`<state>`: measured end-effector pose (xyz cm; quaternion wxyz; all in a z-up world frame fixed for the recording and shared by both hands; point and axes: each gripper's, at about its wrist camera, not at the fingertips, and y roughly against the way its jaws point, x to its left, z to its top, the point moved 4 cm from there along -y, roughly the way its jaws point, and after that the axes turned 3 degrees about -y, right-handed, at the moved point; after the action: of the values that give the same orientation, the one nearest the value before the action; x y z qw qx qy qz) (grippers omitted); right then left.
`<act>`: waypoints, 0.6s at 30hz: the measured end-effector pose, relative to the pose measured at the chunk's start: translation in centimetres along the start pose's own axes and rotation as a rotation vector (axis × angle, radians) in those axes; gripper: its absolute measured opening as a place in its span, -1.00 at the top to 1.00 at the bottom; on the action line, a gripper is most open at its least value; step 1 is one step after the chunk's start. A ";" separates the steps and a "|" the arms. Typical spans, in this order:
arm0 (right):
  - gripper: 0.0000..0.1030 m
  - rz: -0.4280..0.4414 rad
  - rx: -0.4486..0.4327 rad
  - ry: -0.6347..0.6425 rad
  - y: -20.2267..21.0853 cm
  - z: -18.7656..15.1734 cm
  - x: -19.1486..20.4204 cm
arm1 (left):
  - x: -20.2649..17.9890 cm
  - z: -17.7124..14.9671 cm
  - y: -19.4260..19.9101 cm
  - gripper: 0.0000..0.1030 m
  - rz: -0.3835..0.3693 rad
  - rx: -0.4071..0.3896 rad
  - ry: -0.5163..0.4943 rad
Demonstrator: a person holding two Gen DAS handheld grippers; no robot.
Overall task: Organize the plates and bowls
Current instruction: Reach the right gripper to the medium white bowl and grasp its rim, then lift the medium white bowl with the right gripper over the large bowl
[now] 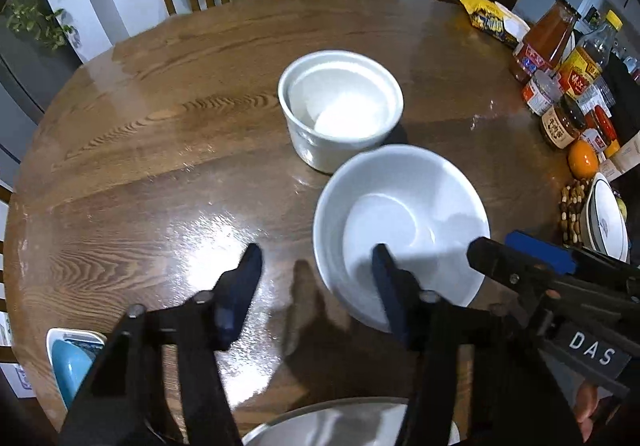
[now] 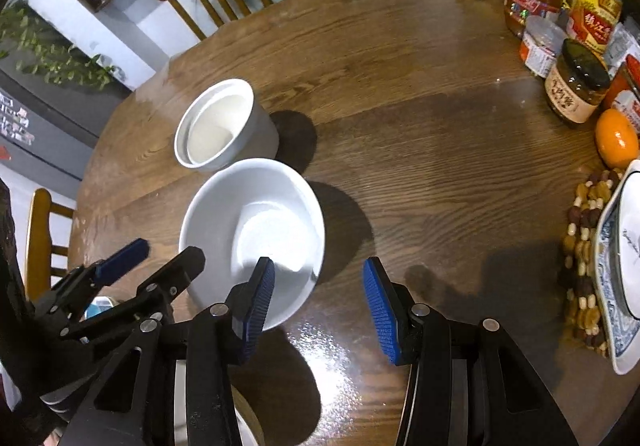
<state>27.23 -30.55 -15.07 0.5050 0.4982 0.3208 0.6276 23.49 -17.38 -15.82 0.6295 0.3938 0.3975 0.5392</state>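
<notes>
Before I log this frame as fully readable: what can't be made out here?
- Plate, left wrist view: cut off by the bottom edge and the left gripper.
- Blue dish, same view: half hidden behind a gripper arm.
- Patterned plate, right wrist view: cut off by the right edge.
- Jar labels: too small.

Wide white bowl sitting upright, empty, on wooden table in front of you; two nested straight-walled white bowls standing upright just beyond it, nearly touching its rim.
</notes>
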 end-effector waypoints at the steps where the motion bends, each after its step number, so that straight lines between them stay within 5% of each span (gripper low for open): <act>1: 0.10 0.002 0.003 0.001 -0.2 0.0 0.0 | -0.1 0.0 -0.3 0.19 -0.002 0.010 -0.005; 12: 0.57 0.014 0.033 0.028 -1.1 -0.3 0.5 | -0.6 -0.3 -1.3 0.72 -0.030 0.047 -0.017; 18: 0.74 0.002 0.016 0.032 -0.9 -0.4 0.4 | -0.6 -0.4 -1.3 0.76 -0.021 0.039 -0.028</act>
<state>27.14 -29.92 -15.86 0.4953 0.4924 0.3332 0.6335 23.52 -18.09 -17.08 0.6327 0.4093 0.4031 0.5193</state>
